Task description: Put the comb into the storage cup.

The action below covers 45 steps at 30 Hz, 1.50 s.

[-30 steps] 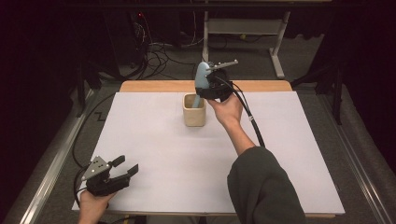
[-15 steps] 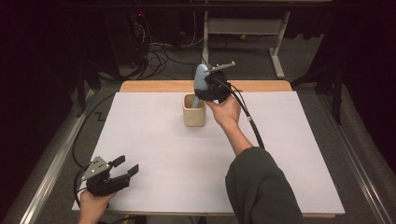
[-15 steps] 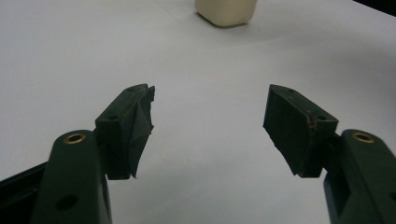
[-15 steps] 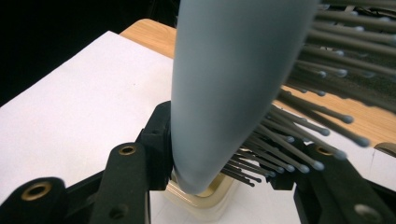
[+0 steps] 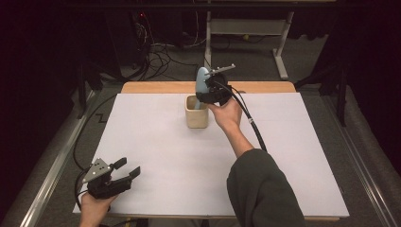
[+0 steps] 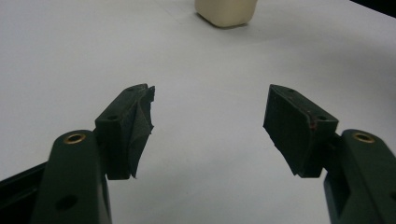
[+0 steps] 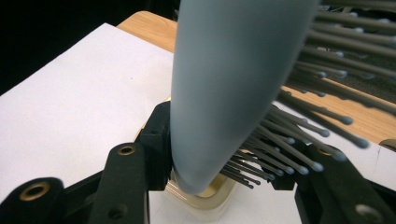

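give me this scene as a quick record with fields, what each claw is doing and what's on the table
work in hand: blue-grey hairbrush held handle-down over the beige holder
right claw: shut on the hairbrush, one jaw on its back, the other among the bristles
left claw: open, nothing between the jaws, low over the white table cover at the near left corner
holder: upright near the far edge

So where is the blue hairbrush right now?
In the high view the hairbrush is at the far middle of the table, gripped by the right tool and standing with its lower end just over the cream cup.
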Tool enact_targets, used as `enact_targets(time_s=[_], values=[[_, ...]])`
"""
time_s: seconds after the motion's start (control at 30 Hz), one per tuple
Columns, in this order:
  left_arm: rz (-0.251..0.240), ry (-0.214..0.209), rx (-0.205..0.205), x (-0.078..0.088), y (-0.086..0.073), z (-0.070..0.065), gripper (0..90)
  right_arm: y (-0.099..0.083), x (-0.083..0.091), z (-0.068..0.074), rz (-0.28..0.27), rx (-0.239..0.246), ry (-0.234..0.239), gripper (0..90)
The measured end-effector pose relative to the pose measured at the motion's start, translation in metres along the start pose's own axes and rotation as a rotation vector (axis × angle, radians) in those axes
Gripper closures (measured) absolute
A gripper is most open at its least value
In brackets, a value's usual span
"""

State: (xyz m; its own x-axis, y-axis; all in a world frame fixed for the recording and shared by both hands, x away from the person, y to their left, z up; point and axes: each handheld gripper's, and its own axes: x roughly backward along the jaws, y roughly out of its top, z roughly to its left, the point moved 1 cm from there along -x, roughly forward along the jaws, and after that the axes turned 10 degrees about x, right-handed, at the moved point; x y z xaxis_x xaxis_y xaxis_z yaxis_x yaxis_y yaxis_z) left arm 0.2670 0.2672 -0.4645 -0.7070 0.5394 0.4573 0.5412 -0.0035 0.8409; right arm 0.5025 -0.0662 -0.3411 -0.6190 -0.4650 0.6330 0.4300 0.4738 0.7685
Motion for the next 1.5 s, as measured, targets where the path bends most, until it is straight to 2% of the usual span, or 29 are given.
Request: enact_targets(time_s=[0.77,0.9,1.13,1.37,1.5], values=[[-0.005,-0.002,0.006,0.001,0.0,0.001,33.0,-0.006,-0.017,0.001,0.025,-0.026,0.013,52.1],[0.0,-0.005,0.006,0.0,0.0,0.0,33.0,-0.006,-0.019,0.0,0.036,-0.016,0.003,51.6],[-0.002,-0.004,0.008,0.0,0.0,0.0,33.0,-0.007,-0.021,0.0,0.034,-0.027,0.003,49.6],[0.002,-0.005,0.005,-0.001,0.0,-0.001,33.1,-0.008,-0.02,-0.005,0.046,-0.036,-0.019,45.4],[0.004,-0.005,0.005,-0.001,0.0,-0.001,33.1,-0.01,-0.02,-0.006,0.034,-0.047,-0.027,44.6]])
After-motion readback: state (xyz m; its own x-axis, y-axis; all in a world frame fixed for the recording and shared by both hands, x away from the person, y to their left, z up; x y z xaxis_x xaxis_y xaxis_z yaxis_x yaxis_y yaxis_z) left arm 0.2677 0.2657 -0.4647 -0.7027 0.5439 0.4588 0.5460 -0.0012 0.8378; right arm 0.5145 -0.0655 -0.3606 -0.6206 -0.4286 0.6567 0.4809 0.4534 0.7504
